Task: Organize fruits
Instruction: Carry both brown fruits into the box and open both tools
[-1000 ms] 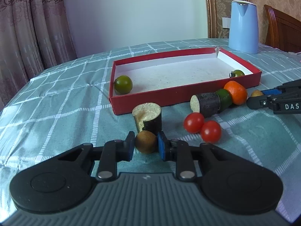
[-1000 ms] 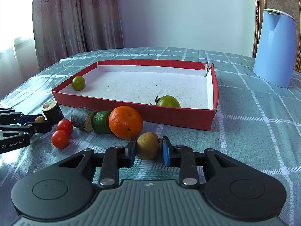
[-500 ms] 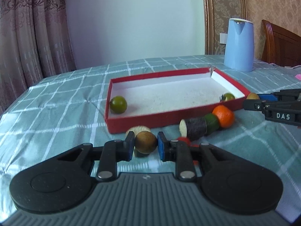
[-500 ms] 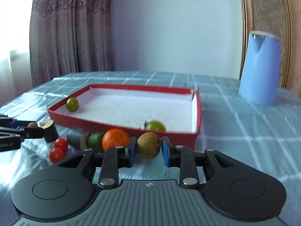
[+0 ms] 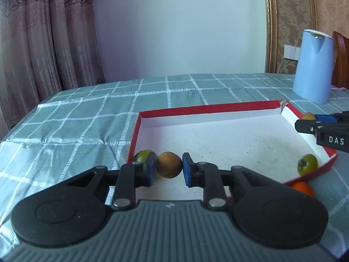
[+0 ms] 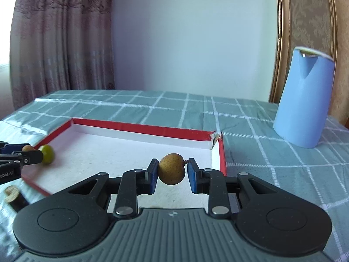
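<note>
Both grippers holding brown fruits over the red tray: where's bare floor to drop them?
The shallow red cardboard tray is bare white across its middle and back wall. Crowded only by the green fruit at the near-left corner and the green fruit at the near-right.

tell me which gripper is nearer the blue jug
Right. The right gripper is over the red tray's corner nearest the blue jug; the left gripper is at the far end.

Each gripper, the left gripper [image 5: 169, 170] and the right gripper [image 6: 171, 172], has a ribbed grey body, two round black housings, black linkage arms with silver screws, and blue finger pads [image 5: 187, 172]. White "DAS" lettering marks one side.
</note>
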Motion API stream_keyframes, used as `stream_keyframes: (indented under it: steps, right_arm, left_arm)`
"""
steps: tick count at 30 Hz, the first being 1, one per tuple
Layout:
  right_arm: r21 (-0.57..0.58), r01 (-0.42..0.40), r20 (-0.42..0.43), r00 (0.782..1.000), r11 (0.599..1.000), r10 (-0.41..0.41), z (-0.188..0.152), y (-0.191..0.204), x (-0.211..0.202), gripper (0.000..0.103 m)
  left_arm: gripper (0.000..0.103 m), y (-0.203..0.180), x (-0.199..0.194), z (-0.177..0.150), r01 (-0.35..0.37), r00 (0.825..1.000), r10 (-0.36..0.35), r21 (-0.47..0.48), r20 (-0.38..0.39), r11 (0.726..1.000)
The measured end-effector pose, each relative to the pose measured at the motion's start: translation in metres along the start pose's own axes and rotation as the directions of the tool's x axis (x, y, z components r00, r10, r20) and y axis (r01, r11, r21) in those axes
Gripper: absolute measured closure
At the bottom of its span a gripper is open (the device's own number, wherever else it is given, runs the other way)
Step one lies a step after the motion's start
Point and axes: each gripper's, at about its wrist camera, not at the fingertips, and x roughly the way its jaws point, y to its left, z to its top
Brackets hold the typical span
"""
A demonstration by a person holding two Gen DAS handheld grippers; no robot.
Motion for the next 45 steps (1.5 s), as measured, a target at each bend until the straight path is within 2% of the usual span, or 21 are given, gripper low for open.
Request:
stream_keyframes:
  steps: [4, 9, 19, 27, 29, 31, 33, 36, 42, 43, 44, 45]
  right_arm:
    - [0.002, 0.02, -0.033, 0.999, 1.0, -0.02, 0.002, -0.002, 0.019, 0.076]
    - [0.0, 0.026, -0.067, 0.997, 1.0, -0.026, 0.006, -0.002, 0.034, 0.076]
    - [-0.005, 0.027, -0.134, 0.991, 1.0, -0.027, 0.007, 0.0, 0.055, 0.076]
    - [-0.003, 0.017, -0.175, 0.984, 1.0, -0.018, 0.006, 0.0, 0.061, 0.075]
    - [-0.005, 0.014, -0.178, 0.984, 1.0, -0.015, 0.007, 0.001, 0.061, 0.075]
    - [-0.009, 0.014, -0.177, 0.984, 1.0, -0.015, 0.007, 0.001, 0.061, 0.075]
    - [-0.016, 0.013, -0.177, 0.984, 1.0, -0.016, 0.007, 0.002, 0.061, 0.075]
    - [-0.003, 0.011, -0.178, 0.984, 1.0, -0.011, 0.007, 0.0, 0.061, 0.075]
    - [0.008, 0.013, -0.175, 0.985, 1.0, -0.012, 0.006, -0.002, 0.061, 0.073]
    - [0.008, 0.015, -0.173, 0.985, 1.0, -0.013, 0.006, -0.002, 0.061, 0.073]
    - [0.008, 0.014, -0.171, 0.985, 1.0, -0.012, 0.006, -0.003, 0.061, 0.071]
    - [0.011, 0.008, -0.17, 0.985, 1.0, -0.006, 0.005, -0.004, 0.061, 0.063]
  left_arm:
    - [0.08, -0.006, 0.021, 0.003, -0.032, 0.999, 0.032, 0.017, -0.035, 0.999]
    - [0.08, -0.01, 0.032, 0.009, -0.045, 0.998, 0.046, 0.025, -0.038, 0.999]
    - [0.08, -0.022, 0.052, 0.017, -0.029, 0.998, 0.031, 0.034, -0.062, 0.999]
    - [0.078, -0.027, 0.067, 0.016, -0.01, 0.992, 0.016, 0.054, -0.122, 0.998]
    - [0.072, -0.026, 0.067, 0.016, -0.013, 0.992, 0.018, 0.044, -0.122, 0.999]
    - [0.053, -0.025, 0.065, 0.017, -0.004, 0.993, 0.008, 0.033, -0.116, 0.999]
    - [0.045, -0.026, 0.059, 0.017, -0.017, 0.996, 0.021, 0.041, -0.086, 0.999]
    - [0.037, -0.028, 0.055, 0.017, -0.024, 0.998, 0.027, 0.046, -0.064, 0.999]
    - [0.034, -0.025, 0.05, 0.017, -0.025, 0.999, 0.027, 0.027, -0.043, 0.999]
    - [0.029, -0.024, 0.049, 0.017, -0.027, 0.999, 0.028, 0.024, -0.039, 0.999]
    - [0.027, -0.023, 0.048, 0.016, -0.028, 0.999, 0.028, 0.02, -0.033, 0.999]
    - [0.025, -0.022, 0.046, 0.015, -0.03, 0.999, 0.03, 0.016, -0.025, 0.999]
